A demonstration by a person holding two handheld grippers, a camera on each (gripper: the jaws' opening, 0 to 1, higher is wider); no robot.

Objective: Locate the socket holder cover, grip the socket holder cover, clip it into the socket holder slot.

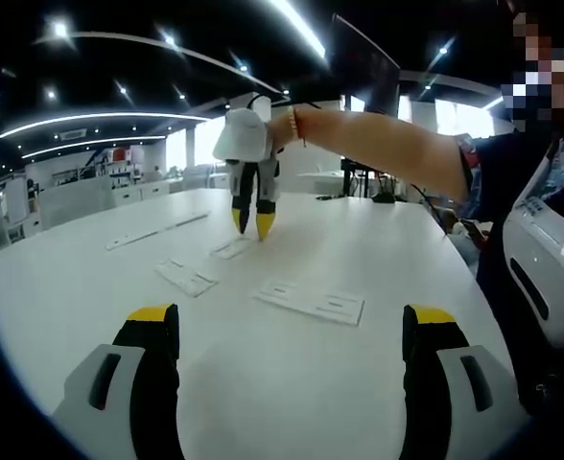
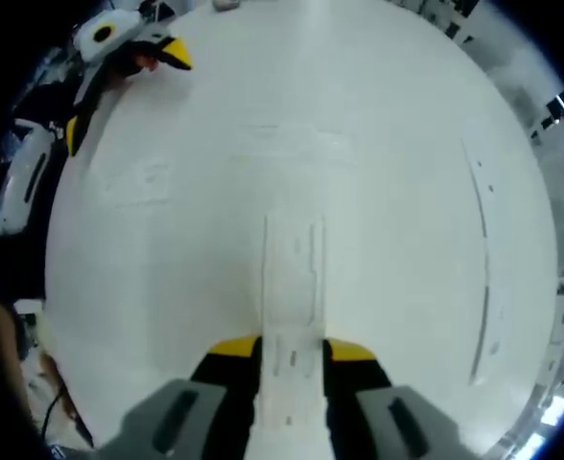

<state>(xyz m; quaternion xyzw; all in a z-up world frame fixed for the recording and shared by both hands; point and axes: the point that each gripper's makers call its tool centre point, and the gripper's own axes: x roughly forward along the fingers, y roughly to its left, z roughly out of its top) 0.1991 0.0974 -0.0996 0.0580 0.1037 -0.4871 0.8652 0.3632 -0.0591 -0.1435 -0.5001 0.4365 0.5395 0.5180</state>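
White desk point(image 2: 407, 144): right claw point(image 2: 292, 350) straddles cover strip point(image 2: 292, 268), long axis straight ahead, clamp unclear; left claw point(image 1: 292, 321) apart, well off.

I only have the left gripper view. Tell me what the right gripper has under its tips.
Observer: In the right gripper view, a long flat white strip lies on the table between the two jaws of the right gripper, running straight ahead.
Operator: Report whether it's clamped.
Observer: The yellow tips stand at both long edges of the white strip; I cannot tell whether they press it.
Operator: Name what lies beside it.
Observer: A thinner long strip lies apart from it, toward that view's right.
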